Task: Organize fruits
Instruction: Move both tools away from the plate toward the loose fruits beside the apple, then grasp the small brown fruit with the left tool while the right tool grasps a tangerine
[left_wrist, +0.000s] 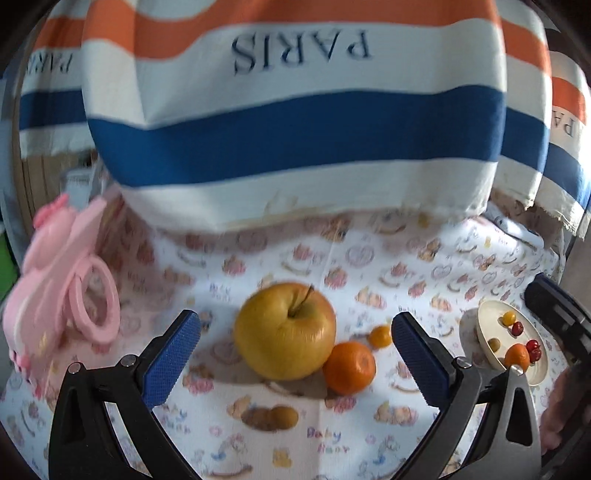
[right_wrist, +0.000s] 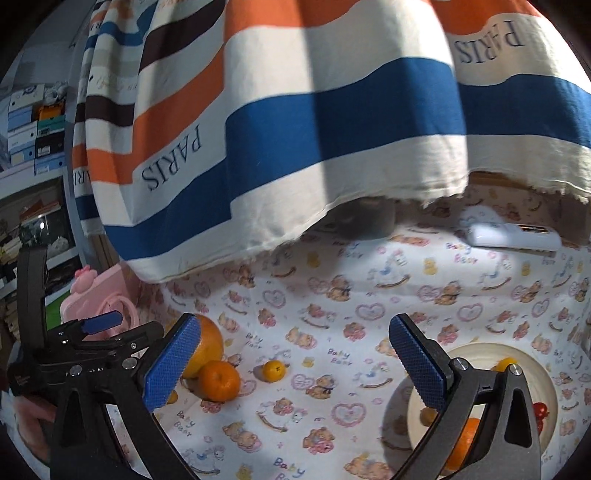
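Left gripper (left_wrist: 295, 354): spread wide, empty, pads either side of the fruit cluster but touching nothing.
Right gripper (right_wrist: 295, 360): also released and empty, poised over bare cloth between cluster and plate.
Apple (left_wrist: 285, 331): large, yellow, stem up, centred between the left pads; sits on the printed cloth (left_wrist: 369, 266).
Mandarin (left_wrist: 350, 367): touching the apple on its right side.
Small orange fruit (left_wrist: 380, 336): just behind the mandarin, near the right pad.
Brownish small fruit (left_wrist: 282, 417): alone on the cloth, nearer the camera than the apple.
Plate (left_wrist: 484, 321): well to the right, already carrying several small fruits and one mandarin; in the right wrist view partly hidden behind a finger.
Pink toy (left_wrist: 59, 280): off to the left, clear of the fruit.
Stage, as judged: part sorted; apple cluster not yet on the plate.
Risk: apple nearly fills the open span, so an off-centre close could squeeze it out.
Risk: closing could nudge the touching mandarin and send it rolling.
Risk: plate crowded with small fruits; setting the apple down could knock them off.
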